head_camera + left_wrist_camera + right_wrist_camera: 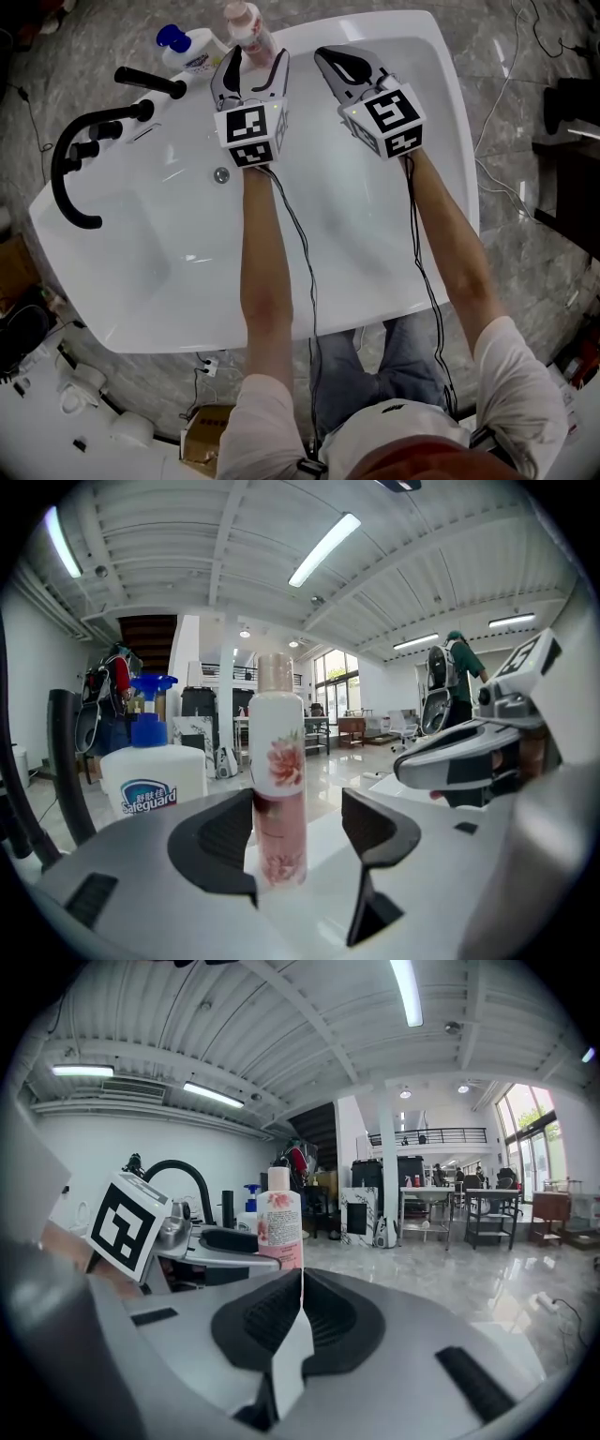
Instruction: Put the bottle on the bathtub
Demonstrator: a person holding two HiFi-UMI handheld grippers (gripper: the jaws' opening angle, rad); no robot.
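A pink-and-white flowered bottle [249, 24] [278, 780] [280, 1226] stands upright on the far rim of the white bathtub [441, 112]. My left gripper [257, 58] [298, 838] is open around its lower part. The bottle sits close to the left jaw, with a clear gap to the right jaw. To the right, over the tub's far end, my right gripper [324, 56] [299, 1309] is shut with nothing in it. In the right gripper view the bottle shows straight ahead beyond the jaws.
A white Safeguard pump bottle [190, 49] [150, 778] with a blue pump stands on the rim just left of the flowered bottle. A black faucet [73, 161] and a black hand shower [150, 82] occupy the tub's left corner. The drain [221, 174] lies below my left gripper.
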